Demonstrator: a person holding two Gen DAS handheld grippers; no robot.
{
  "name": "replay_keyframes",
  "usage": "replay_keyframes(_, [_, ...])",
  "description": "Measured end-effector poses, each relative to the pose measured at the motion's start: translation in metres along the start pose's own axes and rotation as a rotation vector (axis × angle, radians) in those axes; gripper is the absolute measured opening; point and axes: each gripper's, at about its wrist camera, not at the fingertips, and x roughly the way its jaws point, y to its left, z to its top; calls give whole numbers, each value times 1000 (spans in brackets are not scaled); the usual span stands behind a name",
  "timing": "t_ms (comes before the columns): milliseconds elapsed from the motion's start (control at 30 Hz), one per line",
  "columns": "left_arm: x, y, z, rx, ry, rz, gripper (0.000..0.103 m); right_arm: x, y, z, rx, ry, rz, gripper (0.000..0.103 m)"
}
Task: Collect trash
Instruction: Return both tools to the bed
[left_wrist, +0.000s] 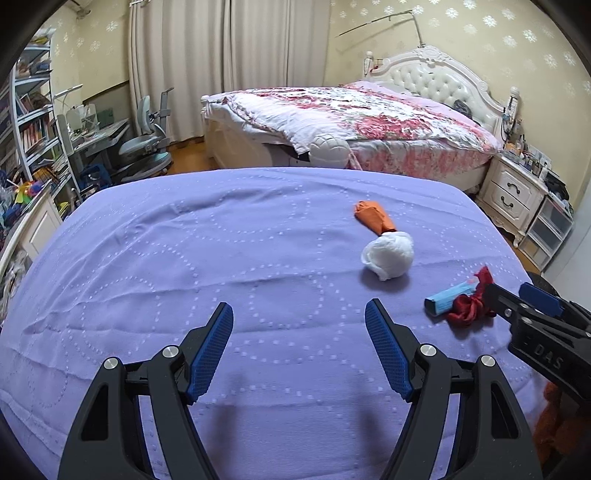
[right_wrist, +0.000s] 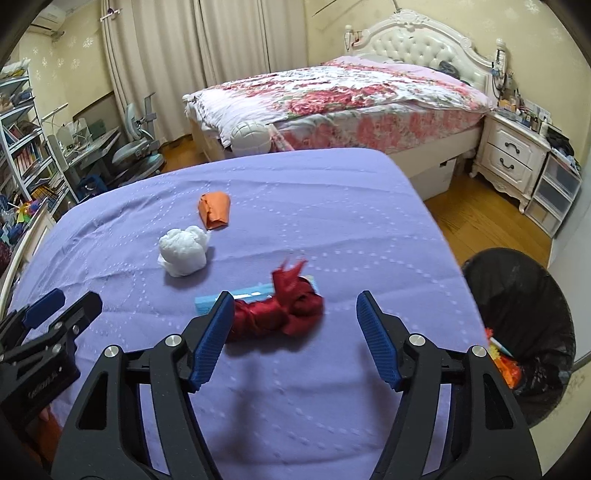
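On the purple tablecloth (right_wrist: 332, 206) lie a crumpled red wrapper (right_wrist: 280, 310), a light blue packet (right_wrist: 236, 293) under it, a white tissue ball (right_wrist: 183, 251) and an orange wrapper (right_wrist: 214, 210). My right gripper (right_wrist: 295, 332) is open and empty, its fingers just short of the red wrapper. My left gripper (left_wrist: 299, 343) is open and empty over bare cloth; the tissue ball (left_wrist: 388, 254), orange wrapper (left_wrist: 373, 216), blue packet (left_wrist: 448, 297) and red wrapper (left_wrist: 471, 306) lie ahead to its right. The right gripper (left_wrist: 517, 302) shows there beside the red wrapper.
A black-lined trash bin (right_wrist: 524, 332) with colourful trash inside stands on the wooden floor at the table's right. Behind are a bed with a floral quilt (right_wrist: 343, 96), a white nightstand (right_wrist: 513, 155), a desk with a chair (right_wrist: 136, 147) and bookshelves (right_wrist: 22, 147).
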Motion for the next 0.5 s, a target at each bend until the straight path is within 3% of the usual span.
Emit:
replay_keyframes(167, [4, 6, -3, -15, 12, -10, 72, 19, 8, 0, -4, 54, -30, 68])
replay_keyframes(500, [8, 5, -6, -10, 22, -44, 72, 5, -11, -15, -19, 66, -98, 72])
